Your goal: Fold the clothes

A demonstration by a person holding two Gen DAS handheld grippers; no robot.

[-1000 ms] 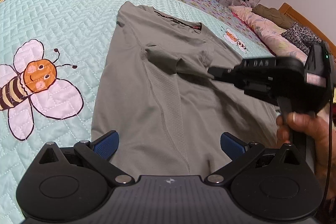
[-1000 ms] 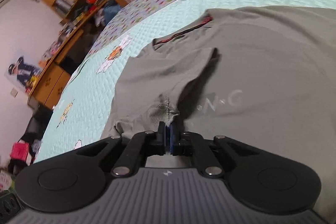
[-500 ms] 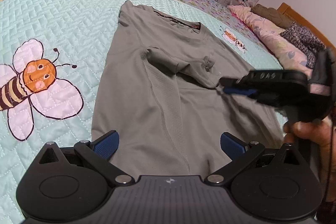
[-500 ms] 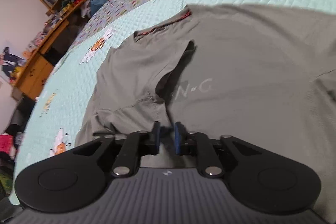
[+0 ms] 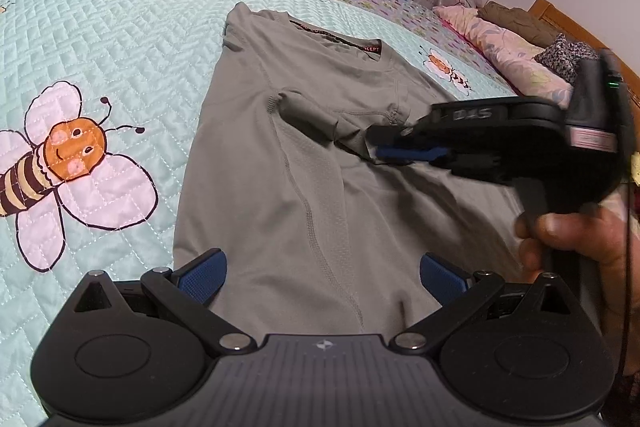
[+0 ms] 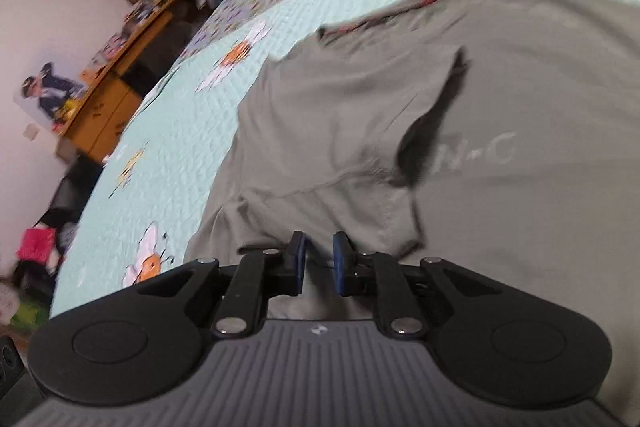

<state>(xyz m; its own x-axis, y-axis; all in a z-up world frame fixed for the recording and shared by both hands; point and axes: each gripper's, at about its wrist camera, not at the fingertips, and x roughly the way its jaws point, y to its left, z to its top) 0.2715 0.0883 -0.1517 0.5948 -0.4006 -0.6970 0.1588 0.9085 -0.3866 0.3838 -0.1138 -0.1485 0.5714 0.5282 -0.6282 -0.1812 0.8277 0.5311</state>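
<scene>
Grey T-shirt (image 5: 288,163) flat on bee-print bed (image 5: 120,39).

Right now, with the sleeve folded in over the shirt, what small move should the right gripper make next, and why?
Probably draw the right gripper clear of the sleeve. Its jaws have just been opening and nothing is between them; the sleeve already lies across the grey shirt. The left gripper hovers open near the hem.

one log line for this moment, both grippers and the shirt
stage: sleeve folded in | left gripper: open, over hem | right gripper: just opened, nothing between pads | grey t-shirt: flat on bee quilt
</scene>
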